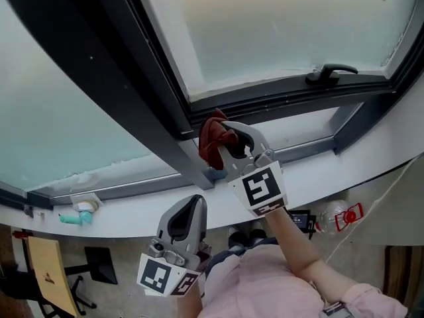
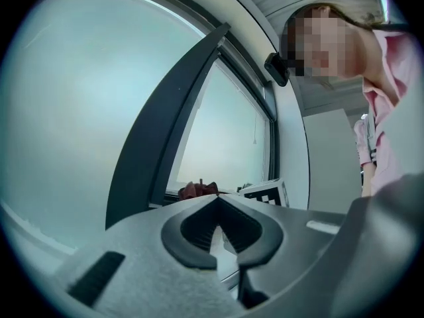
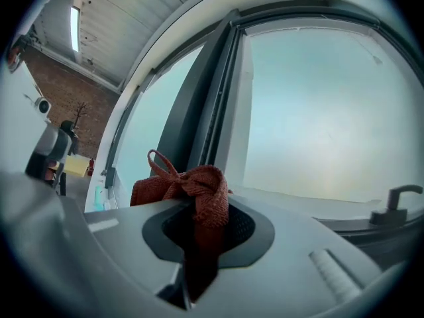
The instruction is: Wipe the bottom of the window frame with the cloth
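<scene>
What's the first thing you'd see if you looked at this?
The red cloth jumps out first: it is bunched up and pinched in the right gripper, right against the dark window frame. Behind it, the pale frosted window panes fill most of the head view. The left gripper hangs lower down, shut and holding nothing.

Office-like room: big dark-framed windows [image 1: 278, 25], white sill [image 1: 331, 174].

Counted: I carry two grippers, left gripper [image 1: 196, 200] and right gripper [image 1: 230, 132]; one cloth [image 1: 212, 139]; one window handle [image 1: 329, 73]; one teal object [image 1: 71, 218]; one plastic bottle [image 1: 331, 218].
</scene>
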A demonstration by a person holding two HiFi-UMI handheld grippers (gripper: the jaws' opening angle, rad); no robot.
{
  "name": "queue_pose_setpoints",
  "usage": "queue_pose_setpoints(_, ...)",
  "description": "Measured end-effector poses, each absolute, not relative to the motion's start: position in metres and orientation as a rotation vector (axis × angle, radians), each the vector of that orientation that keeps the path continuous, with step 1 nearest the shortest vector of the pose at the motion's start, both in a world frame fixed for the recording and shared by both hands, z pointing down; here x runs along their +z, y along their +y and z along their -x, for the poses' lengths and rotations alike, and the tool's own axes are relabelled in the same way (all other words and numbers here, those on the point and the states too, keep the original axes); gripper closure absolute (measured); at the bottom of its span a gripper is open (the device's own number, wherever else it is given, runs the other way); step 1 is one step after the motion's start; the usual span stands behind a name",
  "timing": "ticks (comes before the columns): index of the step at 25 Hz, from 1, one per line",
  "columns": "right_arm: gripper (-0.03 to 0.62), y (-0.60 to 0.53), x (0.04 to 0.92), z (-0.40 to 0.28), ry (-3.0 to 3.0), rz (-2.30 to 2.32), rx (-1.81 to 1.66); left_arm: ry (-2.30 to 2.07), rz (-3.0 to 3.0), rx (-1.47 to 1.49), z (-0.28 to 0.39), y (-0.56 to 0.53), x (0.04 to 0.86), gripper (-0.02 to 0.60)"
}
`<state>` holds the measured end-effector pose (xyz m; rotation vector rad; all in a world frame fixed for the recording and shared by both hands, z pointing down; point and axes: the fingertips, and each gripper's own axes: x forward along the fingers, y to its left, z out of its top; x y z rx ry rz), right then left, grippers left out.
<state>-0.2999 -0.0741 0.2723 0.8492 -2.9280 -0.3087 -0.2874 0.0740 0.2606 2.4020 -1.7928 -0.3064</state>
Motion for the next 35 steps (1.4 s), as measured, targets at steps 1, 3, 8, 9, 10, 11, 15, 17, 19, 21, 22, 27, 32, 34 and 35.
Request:
queue_pose_setpoints(1, 0.531, -0.074, 0.274, 0.310, -2.926, -0.842, -0.313, -1.797, -2.400, -0.309, 0.291, 0.076, 0.261, 0.580)
queue_pose_setpoints(3, 0.531, -0.076, 0.279, 0.324, -2.906, -0.842, -0.329, -1.799, -2.397, -0.315, 0.298, 0.079, 0.262, 0.580)
queue_pose_setpoints(8, 0.531, -0.089, 0.299, 0.343, -2.753, -0.916, -0.485, -1.838, -2.396, -0.331, 0.319, 0.090, 0.258, 0.580)
queue_pose_setpoints(9, 0.531, -0.091, 0.300, 0.344, -2.738, -0.933, -0.509, -1.848, -2.397, -0.333, 0.323, 0.092, 0.258, 0.580)
queue_pose_setpoints(10, 0.531, -0.092, 0.300, 0.345, -2.729, -0.951, -0.528, -1.856, -2.397, -0.335, 0.328, 0.094, 0.257, 0.580)
queue_pose_setpoints(11, 0.531, -0.093, 0.299, 0.345, -2.718, -0.967, -0.544, -1.862, -2.396, -0.336, 0.332, 0.095, 0.257, 0.580)
queue_pose_setpoints(15, 0.533, -0.092, 0.299, 0.348, -2.669, -0.996, -0.612, -1.860, -2.400, -0.343, 0.342, 0.093, 0.258, 0.580)
queue_pose_setpoints(17, 0.533, -0.092, 0.299, 0.348, -2.679, -0.990, -0.615, -1.847, -2.415, -0.351, 0.342, 0.091, 0.257, 0.580)
queue_pose_setpoints(19, 0.531, -0.093, 0.299, 0.348, -2.691, -0.975, -0.605, -1.835, -2.424, -0.354, 0.342, 0.089, 0.257, 0.580)
queue_pose_setpoints(21, 0.531, -0.093, 0.299, 0.348, -2.694, -0.961, -0.609, -1.825, -2.425, -0.358, 0.342, 0.086, 0.257, 0.580)
queue_pose_setpoints(22, 0.531, -0.093, 0.299, 0.347, -2.694, -0.958, -0.613, -1.819, -2.425, -0.361, 0.341, 0.085, 0.257, 0.580)
queue_pose_setpoints(27, 0.530, -0.098, 0.299, 0.339, -2.716, -0.960, -0.603, -1.794, -2.436, -0.363, 0.336, 0.080, 0.259, 0.580)
queue_pose_setpoints(32, 0.530, -0.105, 0.300, 0.324, -2.710, -1.001, -0.581, -1.777, -2.438, -0.364, 0.331, 0.077, 0.260, 0.580)
queue_pose_setpoints(34, 0.528, -0.108, 0.300, 0.318, -2.707, -1.009, -0.571, -1.778, -2.433, -0.365, 0.330, 0.078, 0.261, 0.580)
queue_pose_setpoints(35, 0.528, -0.110, 0.300, 0.315, -2.705, -1.014, -0.565, -1.779, -2.433, -0.364, 0.329, 0.078, 0.261, 0.580)
